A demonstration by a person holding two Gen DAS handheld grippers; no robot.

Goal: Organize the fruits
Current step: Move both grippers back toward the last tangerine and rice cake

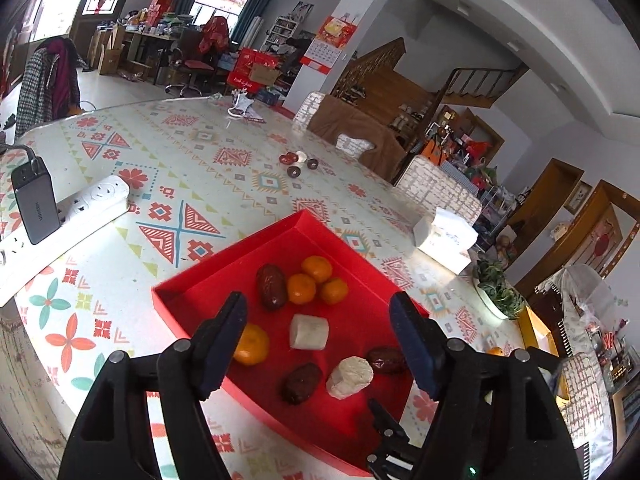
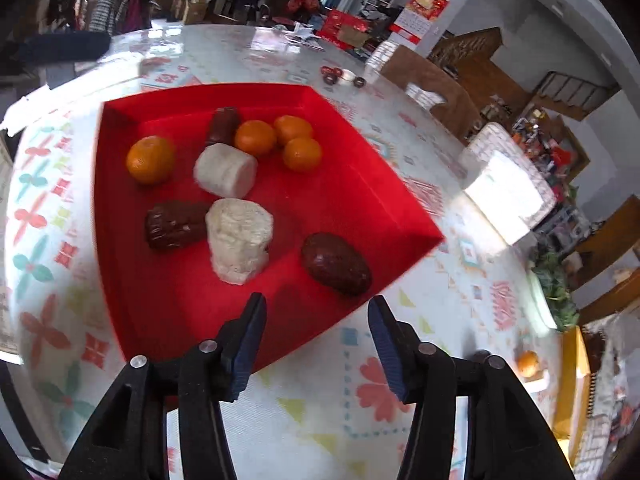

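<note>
Both my left tongs (image 1: pixel 318 344) and right tongs (image 2: pixel 316 336) stood open, empty, over the tray (image 2: pixel 120 216). The tangerine (image 2: pixel 151 159) looked light, soft-skinned; I judged to pinch across its middle gently.

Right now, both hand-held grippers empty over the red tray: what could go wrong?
1. The oranges sit in a tight cluster beside a date; closing on one may nudge the others.
2. The white chunk touches another date, so a grab could drag both.
3. The left hand-held gripper and right hand-held gripper are both open over the same tray and could collide.
</note>
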